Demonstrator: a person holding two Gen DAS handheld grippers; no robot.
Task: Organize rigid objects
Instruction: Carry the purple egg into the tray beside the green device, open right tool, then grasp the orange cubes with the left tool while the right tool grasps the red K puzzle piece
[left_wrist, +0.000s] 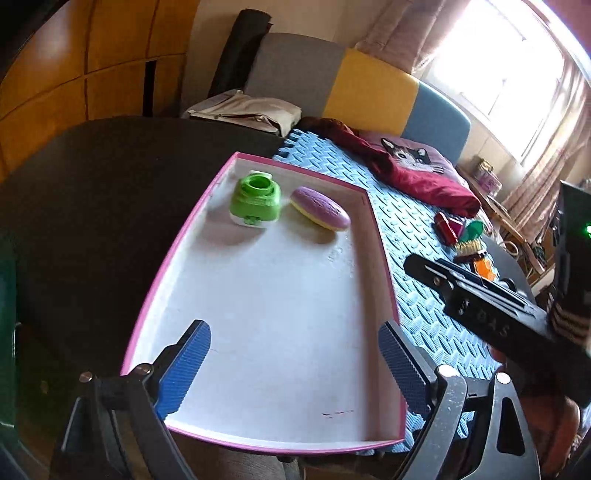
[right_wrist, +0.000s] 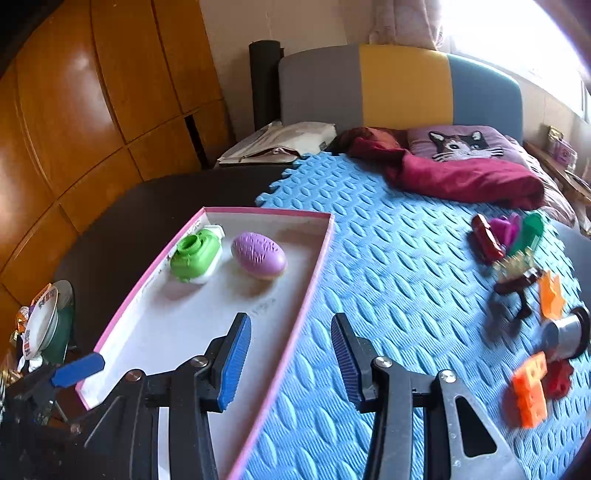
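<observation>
**Both grippers empty over the tray and mat**

The left gripper (left_wrist: 293, 363) is seen with its blue-padded fingers (left_wrist: 184, 365) spread wide and nothing between them, above the near end of the pink-rimmed tray (left_wrist: 173, 254). The right gripper (right_wrist: 291, 363) is seen with its fingers (right_wrist: 234, 363) set narrower but apart, also empty, over the tray's right rim where it meets the blue foam mat (right_wrist: 388, 258).

Two items are found at the far end of the tray, side by side and just apart: a green toy camera (left_wrist: 255, 199) on the left and a purple egg-shaped brush (left_wrist: 319, 208) on the right.

The remaining rigid objects are shown clearly only in the right wrist view, loosely gathered on the mat well apart from the tray: a red toy car (right_wrist: 487, 238), a magenta piece (right_wrist: 506, 229), a green piece (right_wrist: 532, 229), an orange block (right_wrist: 530, 391) and a grey cylinder (right_wrist: 565, 334). In the left wrist view this cluster is partly hidden behind the black body of the other gripper.

A plate (right_wrist: 40, 321) at the dark worktop (right_wrist: 122, 229) edge is seen from the right wrist alone. A cat-print pillow (right_wrist: 458, 146) and a crimson blanket (right_wrist: 469, 181) lie beyond the mat.
</observation>
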